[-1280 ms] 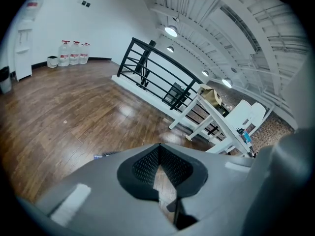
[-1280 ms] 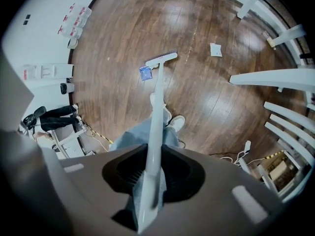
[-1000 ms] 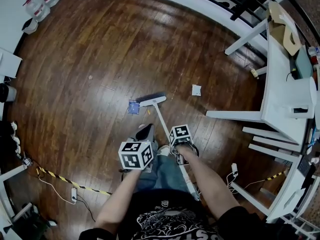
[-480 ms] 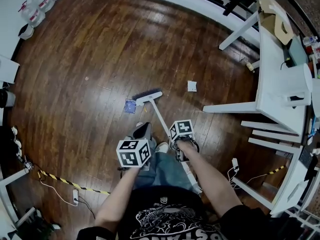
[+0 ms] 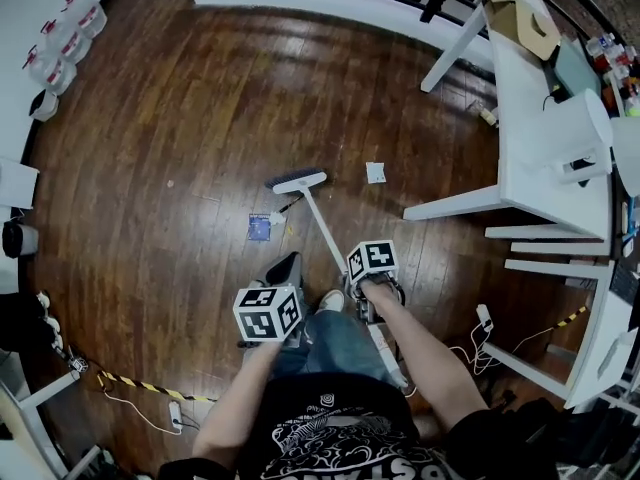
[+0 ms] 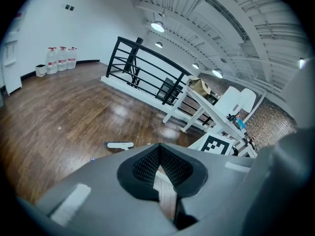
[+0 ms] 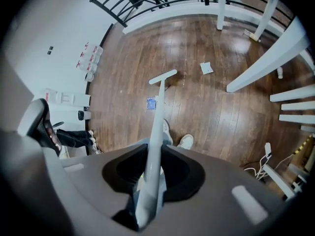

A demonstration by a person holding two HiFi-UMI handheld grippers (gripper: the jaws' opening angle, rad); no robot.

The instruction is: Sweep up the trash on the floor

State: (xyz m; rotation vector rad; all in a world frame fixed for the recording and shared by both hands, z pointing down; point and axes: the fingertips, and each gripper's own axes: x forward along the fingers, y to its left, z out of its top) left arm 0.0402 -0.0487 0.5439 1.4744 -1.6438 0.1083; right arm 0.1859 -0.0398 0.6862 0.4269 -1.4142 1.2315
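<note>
A white broom runs from its brush head (image 5: 298, 180) back along a long handle (image 5: 330, 238) to my right gripper (image 5: 362, 296), which is shut on the handle (image 7: 156, 132). The brush head (image 7: 163, 76) rests on the dark wood floor. A small blue scrap (image 5: 259, 228) lies on the floor just nearer than the head, left of the handle. A white paper scrap (image 5: 376, 172) lies to the head's right. My left gripper (image 5: 290, 262) hangs beside the right one, its pads (image 6: 147, 163) meeting at the tips with nothing between them.
A white table (image 5: 540, 148) with chair legs stands at the right. Water bottles (image 5: 60, 28) line the far left wall. A black railing (image 6: 142, 68) closes the far side. Yellow-black tape (image 5: 140, 385) and cables cross the floor near my shoes (image 7: 186, 141).
The brush head has moved forward, away from the blue scrap it sat beside. The blue scrap now lies apart from it. Both grippers keep their grip state.
</note>
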